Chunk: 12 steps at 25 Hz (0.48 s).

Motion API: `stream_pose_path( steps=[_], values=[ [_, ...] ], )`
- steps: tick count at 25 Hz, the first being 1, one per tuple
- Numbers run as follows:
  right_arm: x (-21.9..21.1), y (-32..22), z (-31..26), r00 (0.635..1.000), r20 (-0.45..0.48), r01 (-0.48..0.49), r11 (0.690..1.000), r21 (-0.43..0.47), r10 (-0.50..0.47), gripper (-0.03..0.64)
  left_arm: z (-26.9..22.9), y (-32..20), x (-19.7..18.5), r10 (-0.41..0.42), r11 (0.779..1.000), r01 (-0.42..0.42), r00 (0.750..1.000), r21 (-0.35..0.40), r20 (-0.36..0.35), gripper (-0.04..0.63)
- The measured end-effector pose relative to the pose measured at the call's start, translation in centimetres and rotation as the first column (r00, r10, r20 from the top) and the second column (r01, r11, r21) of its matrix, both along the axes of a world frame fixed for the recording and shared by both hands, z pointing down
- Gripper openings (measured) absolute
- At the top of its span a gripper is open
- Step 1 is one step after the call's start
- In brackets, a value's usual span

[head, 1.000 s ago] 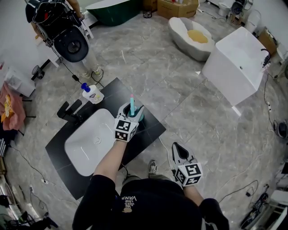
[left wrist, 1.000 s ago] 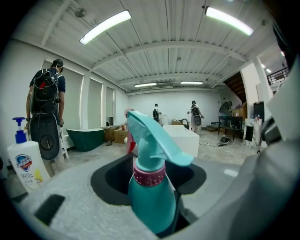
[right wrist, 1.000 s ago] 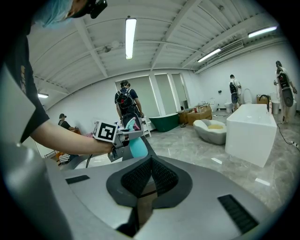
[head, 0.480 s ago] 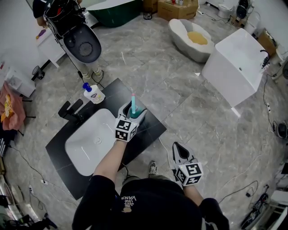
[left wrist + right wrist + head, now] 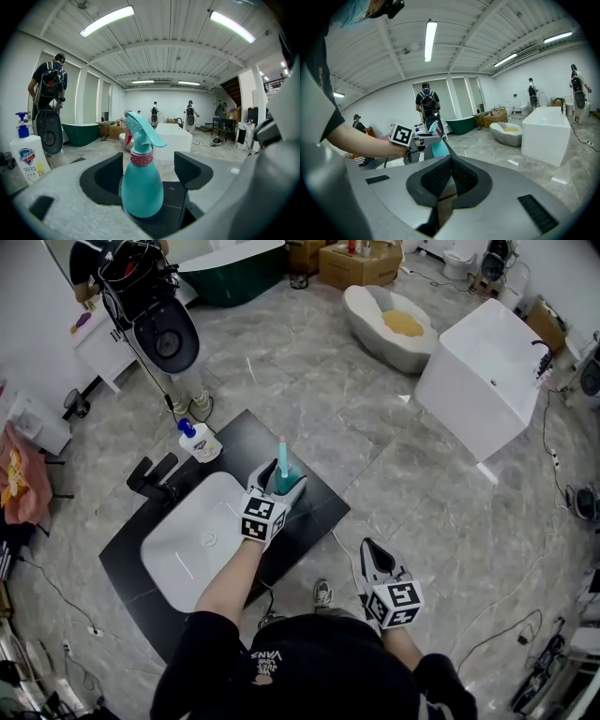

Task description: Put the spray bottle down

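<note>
Spray bottle (image 5: 142,178) stands upright on the black counter (image 5: 314,514), just right of the white basin (image 5: 187,540) and near the counter's edge. The left gripper (image 5: 149,173) has just been opening; its jaws are spread either side of the bottle, pads clear of it. A soap pump bottle (image 5: 197,440) stands beyond the basin. The right gripper (image 5: 450,176), pressed together, hangs over the floor (image 5: 441,521) right of the basin.

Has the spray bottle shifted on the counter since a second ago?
No. The spray bottle keeps its offset from the soap bottle; only the view shifted.
</note>
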State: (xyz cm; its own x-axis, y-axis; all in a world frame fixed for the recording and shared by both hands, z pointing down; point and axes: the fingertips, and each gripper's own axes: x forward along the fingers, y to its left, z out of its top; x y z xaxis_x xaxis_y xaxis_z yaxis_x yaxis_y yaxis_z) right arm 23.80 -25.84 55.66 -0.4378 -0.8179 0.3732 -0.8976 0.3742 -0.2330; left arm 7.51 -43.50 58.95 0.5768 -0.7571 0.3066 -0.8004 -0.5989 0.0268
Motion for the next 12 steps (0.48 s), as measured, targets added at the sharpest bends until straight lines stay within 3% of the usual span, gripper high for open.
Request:
stream_pose_path(
  steps=[12],
  values=[
    [-4.0,2.9,-1.0,1.0,0.006,-0.007,1.0,0.026,0.007,0.002,-2.6,5.4,-2.3,0.06,0.997,-0.061,0.998,0.046,0.011,0.336]
  ],
)
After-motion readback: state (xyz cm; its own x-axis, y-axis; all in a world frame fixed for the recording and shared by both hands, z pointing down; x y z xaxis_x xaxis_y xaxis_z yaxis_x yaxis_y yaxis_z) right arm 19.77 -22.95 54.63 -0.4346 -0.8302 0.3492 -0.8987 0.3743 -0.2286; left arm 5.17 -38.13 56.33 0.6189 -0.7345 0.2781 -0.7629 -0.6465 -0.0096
